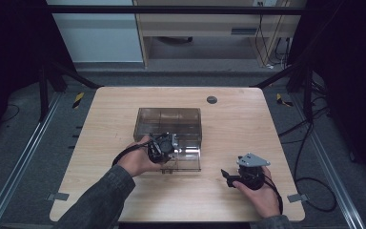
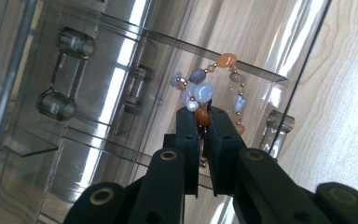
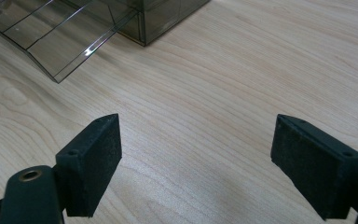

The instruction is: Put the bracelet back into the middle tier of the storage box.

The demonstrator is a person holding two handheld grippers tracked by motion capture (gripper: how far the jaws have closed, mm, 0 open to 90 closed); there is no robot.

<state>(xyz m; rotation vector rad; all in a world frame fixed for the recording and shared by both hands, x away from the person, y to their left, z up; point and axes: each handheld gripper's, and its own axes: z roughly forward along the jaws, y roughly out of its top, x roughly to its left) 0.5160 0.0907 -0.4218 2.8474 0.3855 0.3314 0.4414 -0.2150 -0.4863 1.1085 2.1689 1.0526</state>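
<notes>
A smoky, transparent plastic organiser box (image 1: 169, 125) with thin internal dividers is seen at the centre of the pale wood-grain table (image 1: 228, 124), its pulled-out clear drawer (image 1: 183, 160) projecting toward six o'clock in the high view. A small round dark grommet (image 1: 211, 99) is set into the tabletop at about one o'clock from the box, well apart from it, and black cables (image 1: 310, 143) are trailed over the grey floor at three o'clock. In the left gripper view the drawer's glossy walls and clear rounded pegs (image 2: 67, 70) are crossed by bright reflections. A bracelet of smooth, irregular orange, grey-blue and white stone beads (image 2: 205, 93) is hung in a loop over the drawer, inside its clear walls; whether it touches the bottom cannot be told. The left gripper (image 2: 204, 122), black and matt, is angled down into the drawer with its jaws drawn almost together, an orange bead and the strand being pinched between them. The left hand (image 1: 136, 162) is wrapped round the gripper's body, the grey sleeve entering from seven o'clock. The right gripper (image 3: 196, 154) is rested low over bare wood at five o'clock from the box, its foam-padded jaws spread wide with nothing between them, the right hand (image 1: 262, 193) cupped beneath it.
</notes>
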